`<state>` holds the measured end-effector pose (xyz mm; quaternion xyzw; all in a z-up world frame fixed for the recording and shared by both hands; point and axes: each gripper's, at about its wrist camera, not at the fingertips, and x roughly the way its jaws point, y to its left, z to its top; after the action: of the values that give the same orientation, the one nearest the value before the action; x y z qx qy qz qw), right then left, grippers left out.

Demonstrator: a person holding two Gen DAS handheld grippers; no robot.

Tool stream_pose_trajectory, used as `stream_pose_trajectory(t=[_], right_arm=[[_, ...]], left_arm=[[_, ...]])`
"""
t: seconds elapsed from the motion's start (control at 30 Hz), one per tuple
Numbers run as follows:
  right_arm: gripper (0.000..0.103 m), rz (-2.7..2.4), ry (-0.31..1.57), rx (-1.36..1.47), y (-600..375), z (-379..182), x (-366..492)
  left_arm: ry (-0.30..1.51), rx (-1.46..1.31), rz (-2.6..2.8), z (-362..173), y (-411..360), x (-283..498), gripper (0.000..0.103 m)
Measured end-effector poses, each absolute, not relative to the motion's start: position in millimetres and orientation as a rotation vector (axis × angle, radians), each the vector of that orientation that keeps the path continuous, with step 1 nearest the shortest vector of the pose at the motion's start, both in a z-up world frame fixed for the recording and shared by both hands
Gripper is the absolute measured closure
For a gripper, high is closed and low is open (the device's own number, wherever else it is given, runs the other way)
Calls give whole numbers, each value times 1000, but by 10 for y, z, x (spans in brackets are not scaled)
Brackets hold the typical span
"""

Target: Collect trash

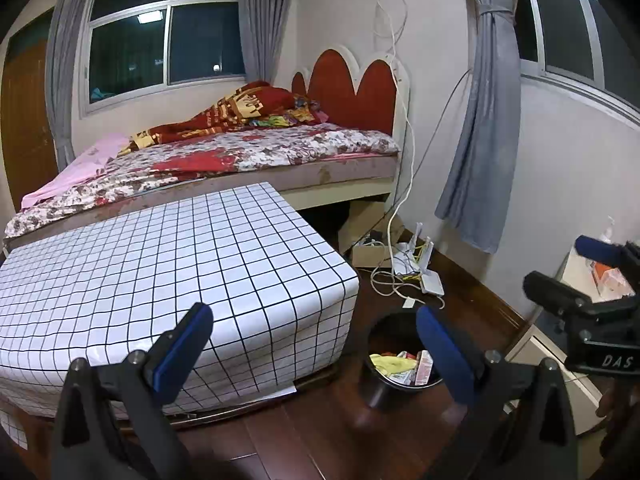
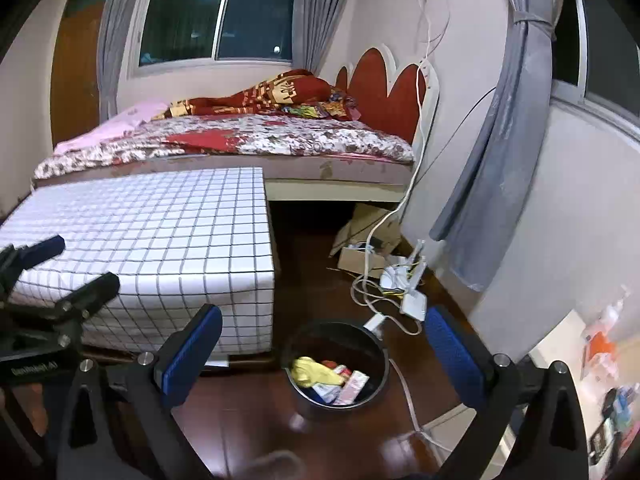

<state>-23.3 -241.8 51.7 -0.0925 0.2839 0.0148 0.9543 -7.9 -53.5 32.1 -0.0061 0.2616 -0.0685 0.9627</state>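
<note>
Both grippers, left [image 1: 314, 344] and right [image 2: 322, 346], hold their fingers wide and empty. Beyond them the table [image 2: 160, 216] stands before the bed [image 2: 240, 140]. On the floor by the table's near right corner, the upright black bin [image 2: 336, 368] holds trash [image 2: 316, 374], partly hidden.

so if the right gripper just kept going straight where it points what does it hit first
Probably the floor cables just past the black trash bin, both lying between the open right gripper fingers; depth is unclear.
</note>
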Motion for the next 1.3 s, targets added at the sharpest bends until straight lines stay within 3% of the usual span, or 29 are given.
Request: stream_pose_trajectory(t=[1.3], right_arm=[[1,13,590,-151,-2558,528,-204]], left_arm=[[539,15,-151,308,-600,-70,1]])
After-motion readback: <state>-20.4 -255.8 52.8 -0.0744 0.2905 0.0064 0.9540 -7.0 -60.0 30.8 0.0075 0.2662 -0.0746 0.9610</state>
